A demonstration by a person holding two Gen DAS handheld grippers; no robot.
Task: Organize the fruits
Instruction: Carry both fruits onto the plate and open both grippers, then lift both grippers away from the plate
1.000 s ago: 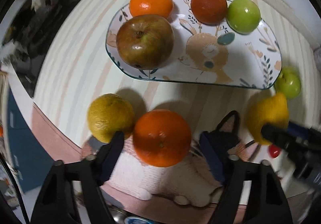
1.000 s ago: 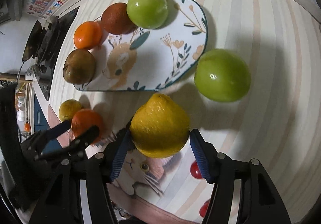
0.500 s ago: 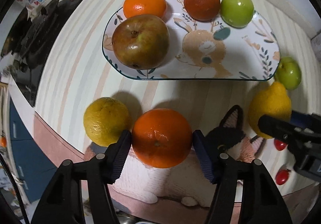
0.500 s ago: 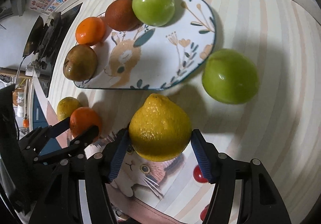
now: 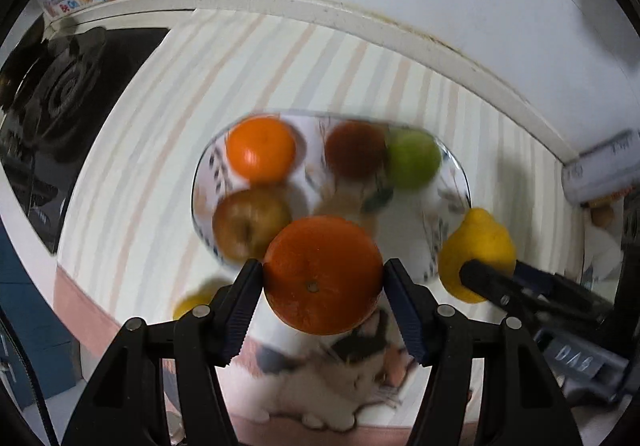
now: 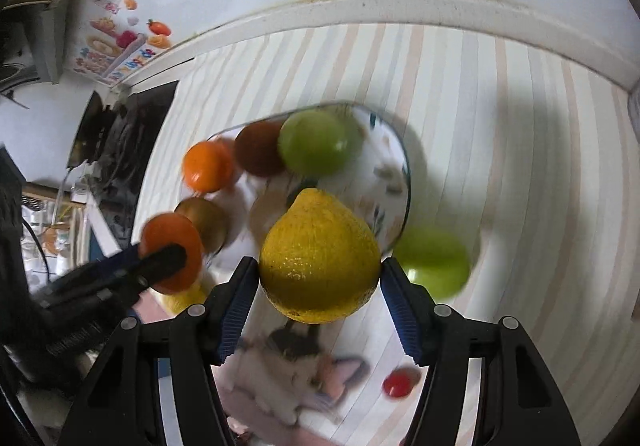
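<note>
My left gripper is shut on a large orange and holds it in the air above the striped counter. My right gripper is shut on a yellow lemon, also lifted. Beneath them lies an oval patterned plate with a small orange, a brown apple, a dark red fruit and a green apple. A second green apple sits on the counter right of the plate. A yellow citrus lies on the counter, half hidden by my left finger.
A black stove top stands at the left. A white wall ledge runs along the back. A cat-print mat with a small red tomato lies near the front edge. A white roll is at the far right.
Both grippers have risen off the counter, the left with the orange and the right with the lemon. The plate and counter now look smaller and farther below, and the wall has come into view.
</note>
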